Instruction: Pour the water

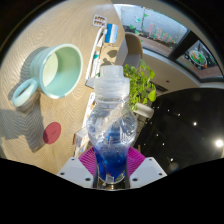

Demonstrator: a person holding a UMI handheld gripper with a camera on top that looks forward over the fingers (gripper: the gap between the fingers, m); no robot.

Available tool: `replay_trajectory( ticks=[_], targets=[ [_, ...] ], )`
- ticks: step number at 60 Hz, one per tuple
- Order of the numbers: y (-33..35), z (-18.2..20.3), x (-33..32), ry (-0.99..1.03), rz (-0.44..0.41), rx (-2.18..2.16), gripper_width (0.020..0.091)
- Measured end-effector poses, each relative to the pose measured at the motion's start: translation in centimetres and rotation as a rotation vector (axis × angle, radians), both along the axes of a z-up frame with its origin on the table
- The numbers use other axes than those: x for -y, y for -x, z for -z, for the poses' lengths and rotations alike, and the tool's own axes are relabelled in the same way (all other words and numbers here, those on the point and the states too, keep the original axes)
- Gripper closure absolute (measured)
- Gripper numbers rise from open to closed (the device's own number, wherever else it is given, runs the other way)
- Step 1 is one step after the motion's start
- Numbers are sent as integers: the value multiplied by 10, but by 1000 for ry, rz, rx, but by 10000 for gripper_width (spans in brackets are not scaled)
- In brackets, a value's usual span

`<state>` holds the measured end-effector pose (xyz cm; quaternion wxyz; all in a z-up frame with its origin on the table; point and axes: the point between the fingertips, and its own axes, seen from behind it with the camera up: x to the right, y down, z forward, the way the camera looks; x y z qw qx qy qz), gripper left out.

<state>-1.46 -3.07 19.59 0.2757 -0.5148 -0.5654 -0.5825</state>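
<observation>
A clear plastic bottle (113, 125) with blue water in its lower part and a white cap stands upright between my fingers. My gripper (112, 160) is shut on the bottle's lower body, both purple pads (92, 160) pressing its sides. Beyond the bottle to the left, a pale green mug (55, 70) with a handle sits on the light tabletop (40, 120), its mouth open and facing up. The mug's inside looks empty.
A small green plant (142, 82) stands just right of the bottle. A dark speckled surface (190, 125) lies to the right. A pink round spot (52, 132) shows on the tabletop near the left finger. Windows and furniture fill the far background.
</observation>
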Motion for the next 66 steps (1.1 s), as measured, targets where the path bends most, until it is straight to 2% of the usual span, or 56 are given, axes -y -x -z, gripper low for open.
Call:
replay_trajectory(
  ticks=[10,20,33,47,61,64,66],
  targets=[
    [-17,-26,11,-21,79,-406,751],
    [-23,-32,24,-57,105,-829,748],
    [-33,21,11,-27,206,-1367,749],
    [-53,88,-22,-19,286,-1656,748],
    [-49,127,-33,22,304,-1809,744],
    [-52,140,-28,36,323,-1803,724],
    [-53,134,-29,-1,292,-1821,722]
  ],
)
